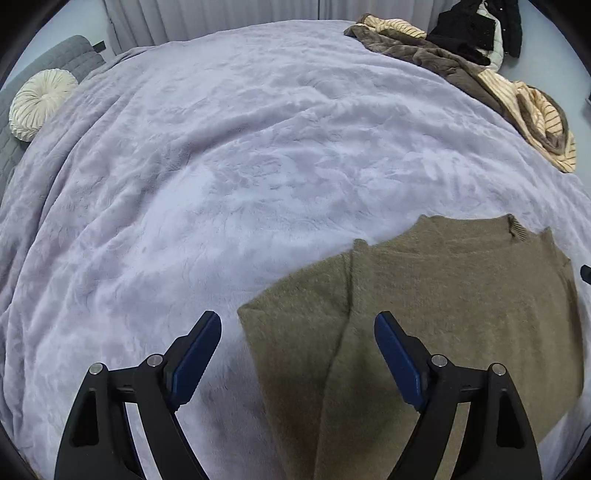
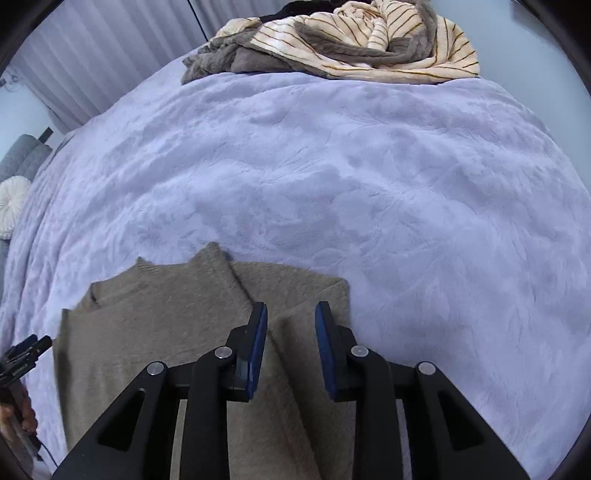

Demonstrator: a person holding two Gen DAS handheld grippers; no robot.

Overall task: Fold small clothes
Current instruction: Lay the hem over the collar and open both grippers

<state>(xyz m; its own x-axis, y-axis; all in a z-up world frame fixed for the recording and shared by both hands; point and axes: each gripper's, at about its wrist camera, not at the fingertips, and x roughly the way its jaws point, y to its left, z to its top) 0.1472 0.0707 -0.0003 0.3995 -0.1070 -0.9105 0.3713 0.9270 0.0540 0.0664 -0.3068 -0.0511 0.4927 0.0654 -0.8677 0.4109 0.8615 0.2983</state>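
A small olive-brown knit sweater (image 1: 443, 295) lies flat on the lavender blanket, neck away from me, both sleeves folded inward. My left gripper (image 1: 297, 321) is open wide and empty, hovering over the sweater's left edge and folded left sleeve. In the right wrist view the sweater (image 2: 166, 314) fills the lower left. My right gripper (image 2: 290, 310) is open with a narrower gap and empty, over the folded right sleeve near the sweater's right edge. The left gripper (image 2: 27, 350) shows at the left edge of the right wrist view.
A lavender plush blanket (image 1: 221, 166) covers the bed. A pile of brown and cream-striped cloth (image 2: 351, 44) lies at the far side, also in the left wrist view (image 1: 517, 99). Black clothes (image 1: 476, 26) lie behind it. A round cream cushion (image 1: 37, 103) sits far left.
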